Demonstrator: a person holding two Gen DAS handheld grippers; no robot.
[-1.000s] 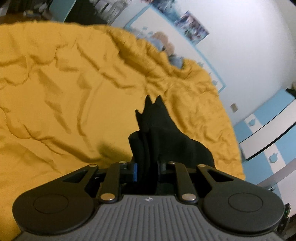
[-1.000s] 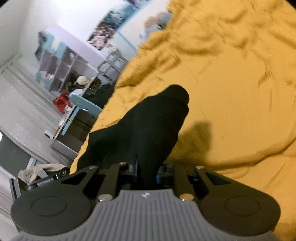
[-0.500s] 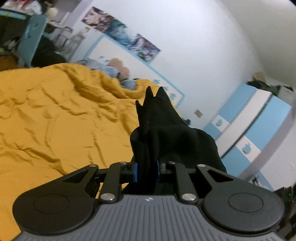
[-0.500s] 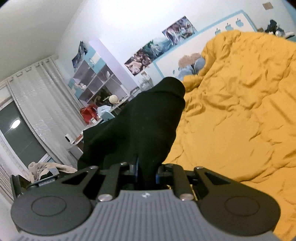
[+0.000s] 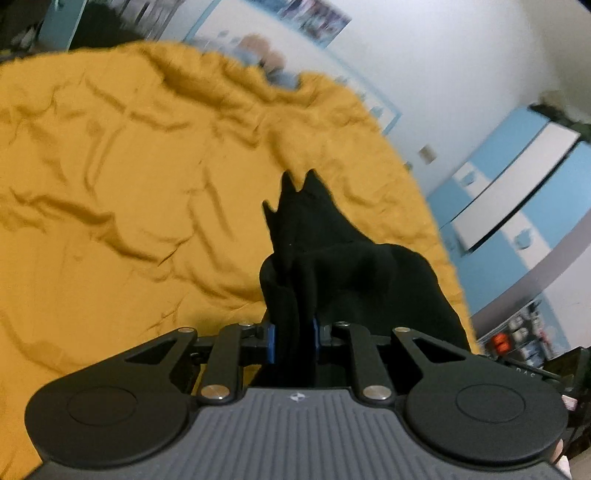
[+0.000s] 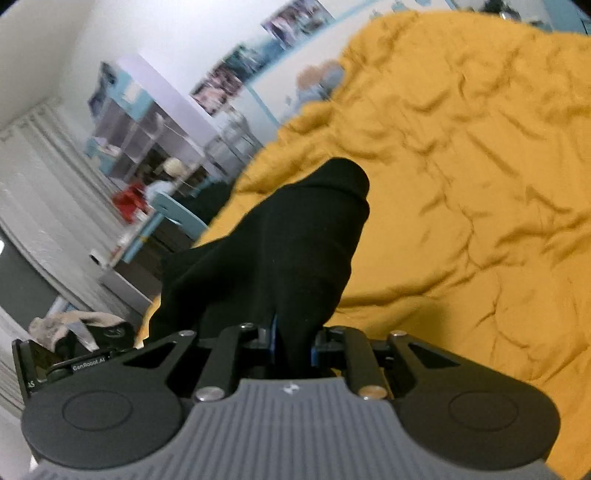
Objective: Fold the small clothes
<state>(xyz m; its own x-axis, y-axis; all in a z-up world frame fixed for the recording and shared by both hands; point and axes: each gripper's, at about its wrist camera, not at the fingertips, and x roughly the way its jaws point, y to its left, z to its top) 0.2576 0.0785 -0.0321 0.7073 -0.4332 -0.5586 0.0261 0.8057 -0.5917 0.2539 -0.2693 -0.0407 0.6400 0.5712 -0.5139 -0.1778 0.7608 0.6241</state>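
A black garment (image 5: 332, 258) is bunched between the blue pads of my left gripper (image 5: 293, 338), which is shut on it; pointed folds of cloth stick up past the fingers and hide the tips. My right gripper (image 6: 293, 343) is shut on another part of the black garment (image 6: 288, 243), which drapes forward and to the left over the fingers. Both grippers hold the cloth in the air above a rumpled yellow bedcover (image 5: 129, 203), which also fills the right of the right wrist view (image 6: 480, 184). Whether the cloth is one piece cannot be told.
A white wall with posters (image 5: 314, 14) and a blue-and-white wardrobe (image 5: 517, 177) lie beyond the bed. In the right wrist view, shelves (image 6: 140, 125), a blue chair (image 6: 177, 218), a curtain (image 6: 40, 177) and a heap of cloth (image 6: 66, 325) stand left of the bed.
Both views swung up toward the walls half a second ago and have tilted back down onto the bedcover. The black cloth stays clamped in both grippers throughout.
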